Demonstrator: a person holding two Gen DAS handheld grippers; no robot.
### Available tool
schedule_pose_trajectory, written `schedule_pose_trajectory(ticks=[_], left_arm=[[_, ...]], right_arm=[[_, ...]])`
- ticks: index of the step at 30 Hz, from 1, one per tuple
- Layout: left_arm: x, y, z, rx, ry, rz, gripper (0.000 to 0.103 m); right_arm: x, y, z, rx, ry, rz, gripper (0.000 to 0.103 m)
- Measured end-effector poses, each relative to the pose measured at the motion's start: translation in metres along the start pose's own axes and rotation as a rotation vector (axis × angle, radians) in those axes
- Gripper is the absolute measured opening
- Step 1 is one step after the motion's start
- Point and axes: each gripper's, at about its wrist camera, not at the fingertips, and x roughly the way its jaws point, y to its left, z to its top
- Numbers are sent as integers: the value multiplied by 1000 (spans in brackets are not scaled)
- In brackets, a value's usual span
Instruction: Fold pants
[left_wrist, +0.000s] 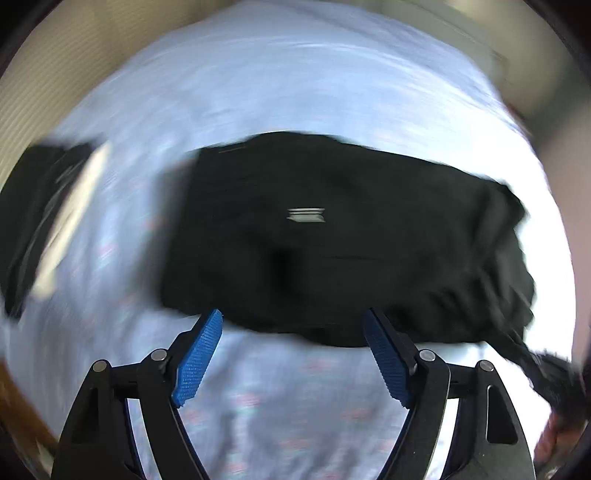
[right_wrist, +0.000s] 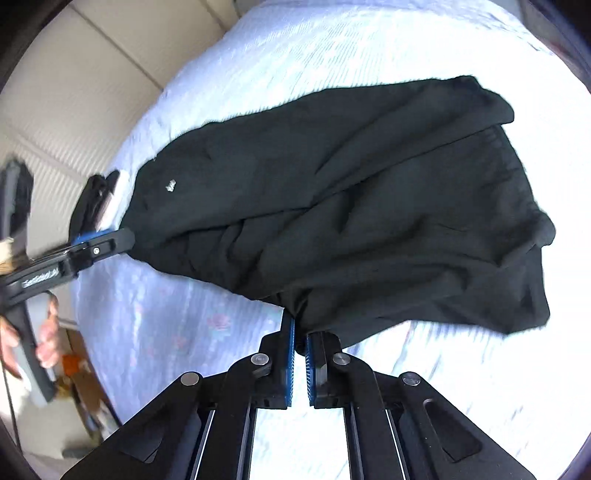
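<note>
Two blue-padded fingers of the left gripper (left_wrist: 293, 354) stand wide apart in the left wrist view, with nothing between them, their tips just short of the near edge of the black pants (left_wrist: 332, 240). The pants lie as a broad dark slab across the pale blue bedsheet (left_wrist: 258, 92), a small white logo (left_wrist: 306, 215) showing near the middle, and the cloth bunched into wrinkles at the right end. Much of this view is smeared by blur. At the left edge a dark object with a light side (left_wrist: 48, 221) rests on the sheet; what it is cannot be told. In the right wrist view, the right gripper (right_wrist: 300, 354) has its jaws pressed together on a gathered fold at the near edge of the pants (right_wrist: 351, 206), the fabric pulled into creases that run toward the pinch. The garment spreads up and to the right over the bedsheet (right_wrist: 295, 44). At the left the left gripper (right_wrist: 103, 240) reaches in beside the far corner of the pants, with a hand (right_wrist: 44, 339) on its handle below.
</note>
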Motion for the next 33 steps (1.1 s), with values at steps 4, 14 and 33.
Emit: schedule_pose_trajectory(ticks=[4,14,33], left_arm=[[12,58,0,-192,30,4,80],[67,89,-9,-444,101,-261,76],[60,97,38,-358,33,-60,25]], right_arm=[[9,20,2,40,35,-107,6],[41,35,20,5,118,-246,6],[64,69,9,-96,226,-190,5]])
